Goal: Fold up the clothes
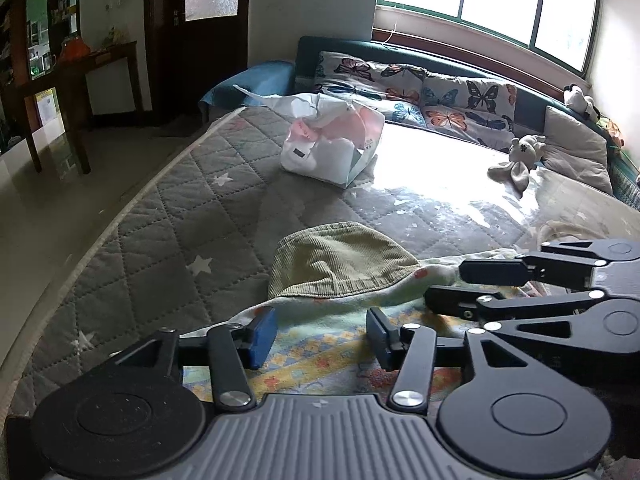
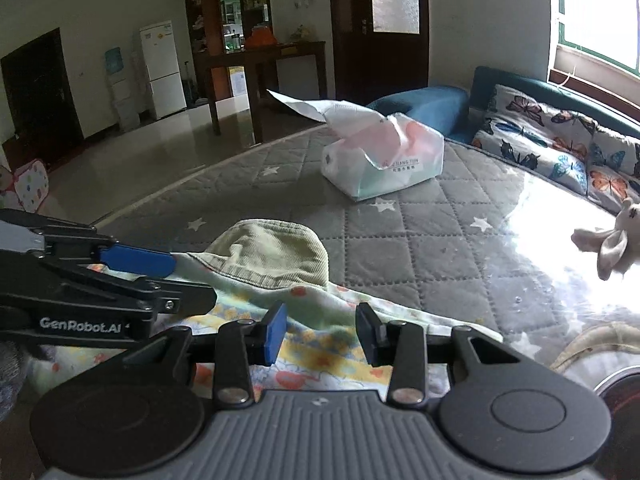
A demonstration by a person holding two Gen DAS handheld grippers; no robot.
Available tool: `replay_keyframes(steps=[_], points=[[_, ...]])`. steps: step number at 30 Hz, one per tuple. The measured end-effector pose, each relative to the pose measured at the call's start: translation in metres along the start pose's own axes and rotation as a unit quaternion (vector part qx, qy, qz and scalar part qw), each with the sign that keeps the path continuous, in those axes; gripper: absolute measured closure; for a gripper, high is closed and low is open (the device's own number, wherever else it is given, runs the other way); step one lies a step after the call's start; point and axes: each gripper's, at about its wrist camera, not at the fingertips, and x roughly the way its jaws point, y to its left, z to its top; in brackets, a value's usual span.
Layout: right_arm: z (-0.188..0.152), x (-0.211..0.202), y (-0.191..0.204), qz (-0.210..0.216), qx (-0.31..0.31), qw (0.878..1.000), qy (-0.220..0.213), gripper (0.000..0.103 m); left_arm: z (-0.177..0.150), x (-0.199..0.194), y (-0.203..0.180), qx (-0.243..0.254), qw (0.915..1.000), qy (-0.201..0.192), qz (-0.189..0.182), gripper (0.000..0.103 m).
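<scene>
A patterned, pale green and yellow garment (image 1: 328,344) lies on the grey quilted bed, with an olive corduroy piece (image 1: 340,264) on its far side. It shows in the right wrist view too (image 2: 320,360), with the corduroy piece (image 2: 268,252) beyond. My left gripper (image 1: 322,336) is open and empty just above the patterned cloth. My right gripper (image 2: 322,334) is open and empty over the same cloth. The right gripper shows in the left wrist view (image 1: 444,284) at the right, and the left gripper in the right wrist view (image 2: 192,280) at the left.
A white plastic bag (image 1: 332,140) with pink cloth stands mid-bed. Butterfly-print pillows (image 1: 420,96) line the headboard under the window. A soft toy (image 1: 516,160) lies at the right. The bed edge (image 1: 100,240) drops to a tiled floor with a wooden table (image 1: 68,80).
</scene>
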Motion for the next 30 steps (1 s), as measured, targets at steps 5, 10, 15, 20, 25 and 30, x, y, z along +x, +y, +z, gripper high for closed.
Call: replay_keyframes(steps=[5, 10, 15, 20, 25, 30], points=[[-0.004, -0.016, 0.001, 0.002, -0.011, 1.0, 0.003, 0.058, -0.005, -0.011, -0.005, 0.003, 1.0, -0.007, -0.005, 0.034], [-0.015, -0.034, 0.01, 0.001, -0.022, 1.0, 0.004, 0.047, -0.014, -0.025, -0.009, 0.005, 0.9999, -0.013, -0.001, 0.025], [-0.028, -0.05, 0.018, 0.002, -0.027, 1.0, 0.003, 0.03, -0.024, -0.039, -0.011, -0.003, 0.9999, -0.016, -0.001, 0.014], [-0.043, -0.066, 0.025, 0.004, -0.033, 0.999, 0.0, 0.019, -0.036, -0.054, -0.018, -0.001, 0.9996, -0.027, 0.001, 0.001], [-0.055, -0.08, 0.029, 0.003, -0.031, 0.999, -0.005, 0.011, -0.045, -0.067, -0.021, -0.007, 0.9994, -0.033, 0.004, 0.0], [-0.065, -0.094, 0.032, 0.003, -0.025, 1.0, -0.013, 0.004, -0.056, -0.075, -0.024, -0.016, 0.9993, -0.033, 0.002, 0.0]])
